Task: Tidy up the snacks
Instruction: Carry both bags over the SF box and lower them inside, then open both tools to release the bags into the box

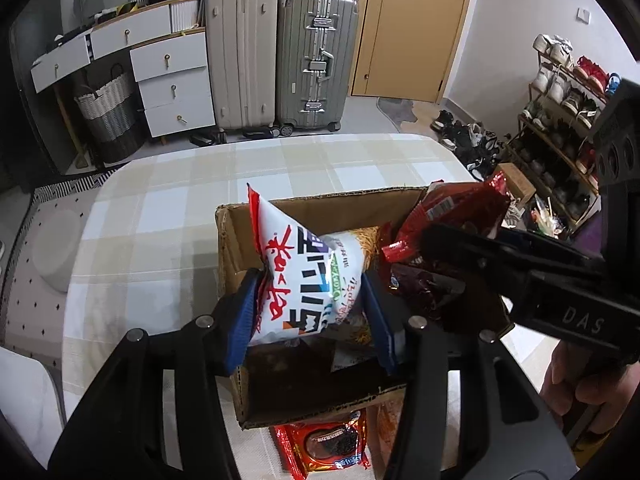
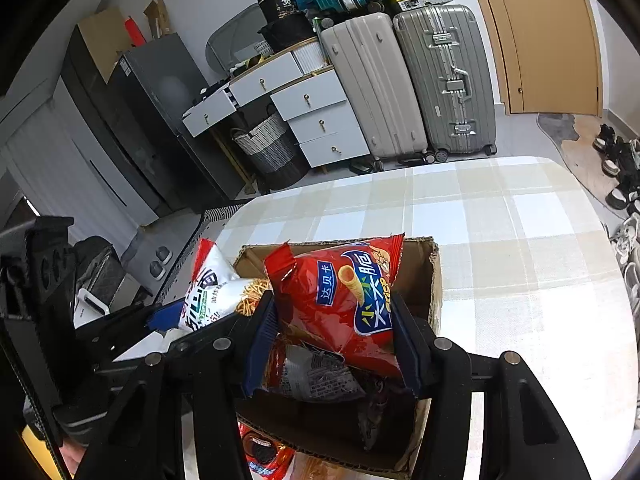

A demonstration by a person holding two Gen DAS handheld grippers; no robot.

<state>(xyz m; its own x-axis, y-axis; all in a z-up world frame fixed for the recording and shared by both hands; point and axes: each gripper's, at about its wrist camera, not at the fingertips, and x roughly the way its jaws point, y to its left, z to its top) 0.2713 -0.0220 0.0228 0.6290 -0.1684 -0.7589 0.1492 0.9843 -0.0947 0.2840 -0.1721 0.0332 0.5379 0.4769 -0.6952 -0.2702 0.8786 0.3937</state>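
Note:
A brown cardboard box point(image 1: 320, 208) point(image 2: 434, 280) stands on the checked tablecloth. My left gripper point(image 1: 310, 312) is shut on a white snack bag point(image 1: 304, 276) with red and blue writing and holds it over the box's left part; that bag also shows in the right wrist view point(image 2: 208, 300). My right gripper point(image 2: 334, 344) is shut on a red crisp bag point(image 2: 344, 300) over the box; it shows in the left wrist view point(image 1: 452, 208) too. More dark snack packets point(image 2: 320, 376) lie inside the box.
A red cookie packet point(image 1: 328, 448) point(image 2: 264, 456) lies on the table in front of the box. The table point(image 2: 520, 240) stretches beyond and to the right. Suitcases point(image 1: 280, 60), drawers point(image 1: 172, 80) and a shoe rack point(image 1: 560, 120) stand behind.

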